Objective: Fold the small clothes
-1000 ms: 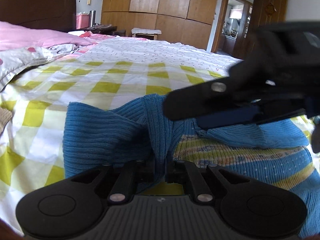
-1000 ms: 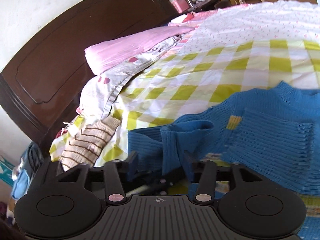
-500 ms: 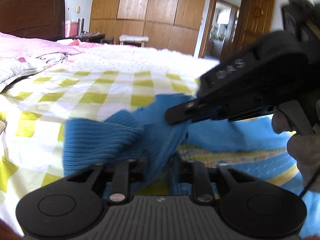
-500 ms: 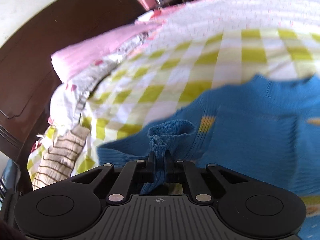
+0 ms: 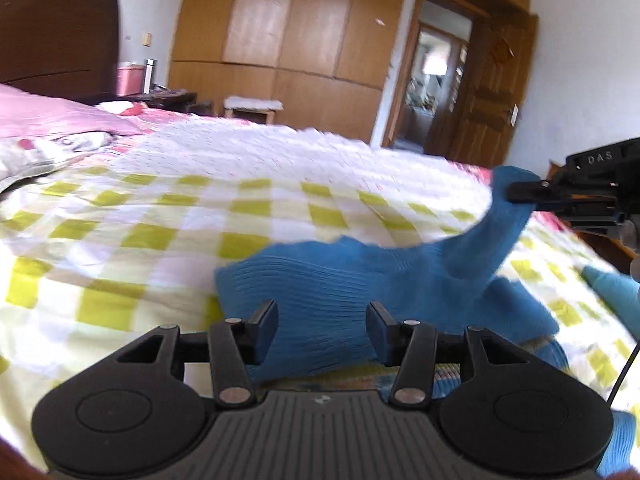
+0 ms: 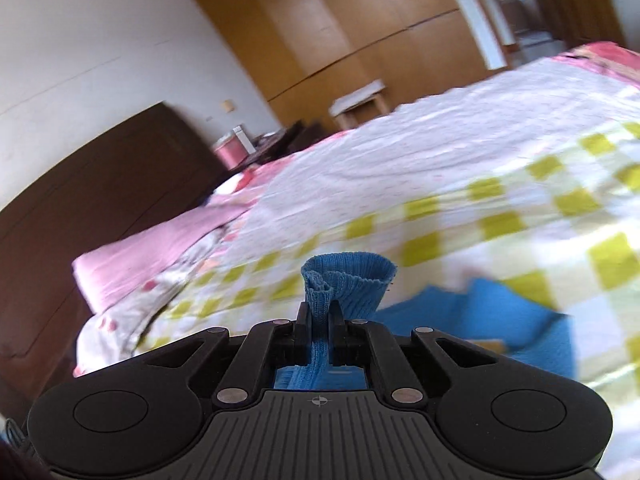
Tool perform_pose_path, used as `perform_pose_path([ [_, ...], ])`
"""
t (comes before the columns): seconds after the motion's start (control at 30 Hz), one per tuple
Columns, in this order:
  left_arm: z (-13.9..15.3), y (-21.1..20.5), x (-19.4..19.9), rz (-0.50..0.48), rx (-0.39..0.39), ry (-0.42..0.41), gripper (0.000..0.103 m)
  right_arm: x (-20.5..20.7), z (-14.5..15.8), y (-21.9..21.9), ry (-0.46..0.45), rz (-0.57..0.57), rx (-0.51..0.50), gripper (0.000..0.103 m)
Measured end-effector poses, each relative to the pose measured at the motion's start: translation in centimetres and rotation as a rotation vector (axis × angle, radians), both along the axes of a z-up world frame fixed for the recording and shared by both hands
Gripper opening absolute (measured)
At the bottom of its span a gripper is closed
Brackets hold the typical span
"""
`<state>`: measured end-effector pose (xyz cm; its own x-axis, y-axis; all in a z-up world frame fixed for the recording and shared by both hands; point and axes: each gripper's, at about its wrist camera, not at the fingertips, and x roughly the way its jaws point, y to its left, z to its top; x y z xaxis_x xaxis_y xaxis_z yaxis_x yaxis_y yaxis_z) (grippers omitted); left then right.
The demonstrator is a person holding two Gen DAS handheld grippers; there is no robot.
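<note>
— Left hand-held gripper (image 5: 322, 328) first: how did it stand?

— Its two fingers were spread wide apart and held nothing. It hovered low over the blue knitted sweater (image 5: 360, 292), whose ribbed body lay just ahead of and between the fingertips (image 5: 264, 320), spread on the bed's yellow-and-white checked quilt (image 5: 140, 240).

— And the right hand-held gripper (image 6: 319, 334)?

— Clamped tight on a sleeve (image 6: 344, 284) of that sweater. In the right wrist view the knit was pinched between the closed fingers and the open ribbed cuff stood up just beyond the tips. From the left wrist view the same gripper (image 5: 520, 194) sat up and to the right of the left one, well above the quilt, with the sleeve (image 5: 488, 236) stretched up to it from the sweater's body.

— So where was the rest of the garment relative to the right one?

— Below it and to its right, lying flat on the quilt (image 6: 520, 216).

— What lay further out?

— Beyond the quilt, a pink pillow (image 6: 160, 248) to the left, a dark wooden headboard (image 6: 80, 208) behind it, and wooden wardrobe doors (image 5: 300, 40) along the far wall. Both views were blurred.
</note>
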<state>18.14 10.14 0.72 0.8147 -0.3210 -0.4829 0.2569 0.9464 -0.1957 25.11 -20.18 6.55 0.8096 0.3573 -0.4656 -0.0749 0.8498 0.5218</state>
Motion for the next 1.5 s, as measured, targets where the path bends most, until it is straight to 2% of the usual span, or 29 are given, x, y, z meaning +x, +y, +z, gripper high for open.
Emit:
perform_pose_path([
  [0.1, -0.8, -2.0, 0.8, -0.03, 0.058, 0.033, 0.053, -0.4, -2.9, -2.4, 0.062, -0.062, -0.016, 0.007],
  [0.23, -2.1, -3.6, 1.6, -0.021, 0.12, 0.094, 0.053, -0.9, -6.4, -4.3, 0.134, -0.105, 0.004, 0.007],
  [0.3, -2.4, -3.6, 1.7, -0.014, 0.126, 0.113, 0.054, -1.2, -7.9, -5.2, 0.167, -0.114, 0.033, 0.007],
  [0.4, -2.4, -3.4, 1.9, -0.01, 0.137, 0.129, 0.054, -1.6, -8.9, -5.6, 0.187, -0.114, 0.022, 0.007],
  [0.53, -1.6, -3.1, 2.1, -0.002, 0.113, 0.144, 0.054, -2.3, -8.5, -5.6, 0.177, -0.1, -0.018, 0.013],
  [0.77, -0.4, -3.9, 3.9, 0.026, 0.096, 0.097, 0.054, -2.1, -6.7, -5.7, 0.116, -0.085, -0.074, 0.014],
  [0.83, -0.6, -4.3, 4.6, 0.03, 0.103, 0.1, 0.054, -1.2, -6.8, -5.3, 0.129, -0.084, -0.101, 0.017],
  [0.97, -1.9, -4.9, 5.7, 0.046, 0.147, 0.141, 0.054, 0.2, -8.1, -4.9, 0.19, -0.105, -0.159, 0.015],
  [1.1, -2.5, -4.3, 5.3, 0.049, 0.147, 0.151, 0.054, -0.5, -8.2, -5.5, 0.182, -0.096, -0.127, 0.012],
  [1.3, -1.2, -4.3, 4.1, 0.035, 0.134, 0.114, 0.054, -0.8, -7.6, -5.3, 0.156, -0.066, -0.113, 0.012],
  [1.37, -0.7, -4.8, 3.5, 0.016, 0.132, 0.094, 0.054, -0.6, -7.6, -5.3, 0.163, -0.068, -0.112, 0.012],
  [1.5, 0.5, -7.4, 2.1, -0.074, 0.165, 0.022, 0.054, -0.6, -7.2, -5.6, 0.168, -0.029, -0.018, 0.006],
])
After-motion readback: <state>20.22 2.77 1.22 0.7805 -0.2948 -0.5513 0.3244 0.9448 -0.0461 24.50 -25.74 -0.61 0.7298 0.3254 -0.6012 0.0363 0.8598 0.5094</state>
